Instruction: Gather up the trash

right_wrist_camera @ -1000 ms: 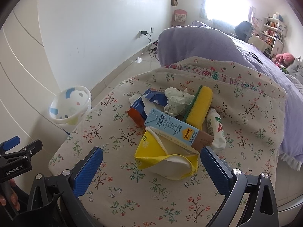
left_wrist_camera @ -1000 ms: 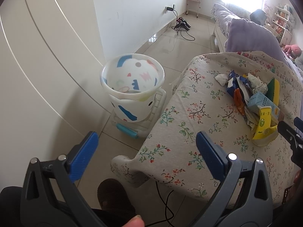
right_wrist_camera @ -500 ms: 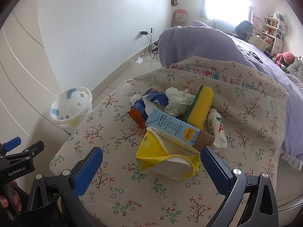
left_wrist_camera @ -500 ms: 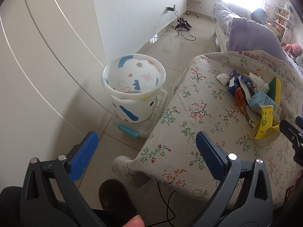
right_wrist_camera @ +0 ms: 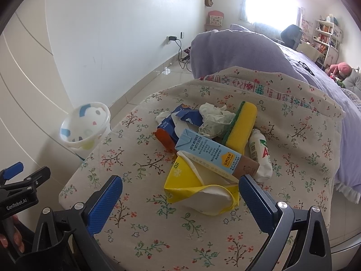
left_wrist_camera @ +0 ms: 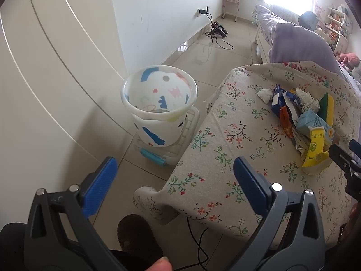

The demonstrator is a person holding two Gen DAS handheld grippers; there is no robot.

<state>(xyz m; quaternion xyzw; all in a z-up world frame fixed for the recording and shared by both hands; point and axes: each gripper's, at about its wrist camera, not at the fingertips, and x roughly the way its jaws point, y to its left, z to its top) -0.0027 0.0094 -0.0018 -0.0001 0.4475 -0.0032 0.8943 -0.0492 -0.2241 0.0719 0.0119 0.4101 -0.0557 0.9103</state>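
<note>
A heap of trash lies on a floral-covered table (right_wrist_camera: 144, 203): a yellow carton (right_wrist_camera: 194, 185) (left_wrist_camera: 315, 151) nearest me, a light blue milk carton (right_wrist_camera: 212, 153), a yellow sponge (right_wrist_camera: 243, 124), a crumpled tissue (right_wrist_camera: 214, 119), a small white bottle (right_wrist_camera: 259, 155) and a dark blue torn box (right_wrist_camera: 178, 122). A white patterned bin (left_wrist_camera: 158, 103) (right_wrist_camera: 83, 126) stands on the floor left of the table. My right gripper (right_wrist_camera: 180, 196) is open just short of the yellow carton. My left gripper (left_wrist_camera: 173, 180) is open over the table's near corner, with nothing between its fingers.
A white cabinet wall (left_wrist_camera: 56, 79) runs along the left. A purple-covered bed (right_wrist_camera: 270, 52) lies behind the table. A charger and cables (left_wrist_camera: 216, 29) sit on the tiled floor by the wall. A person's foot (left_wrist_camera: 135, 232) and a black cord (left_wrist_camera: 198, 241) are below the table edge.
The left gripper has drifted slightly, so the bin and table sit a little further right in its view. The right gripper has hardly moved. Both stay open.
</note>
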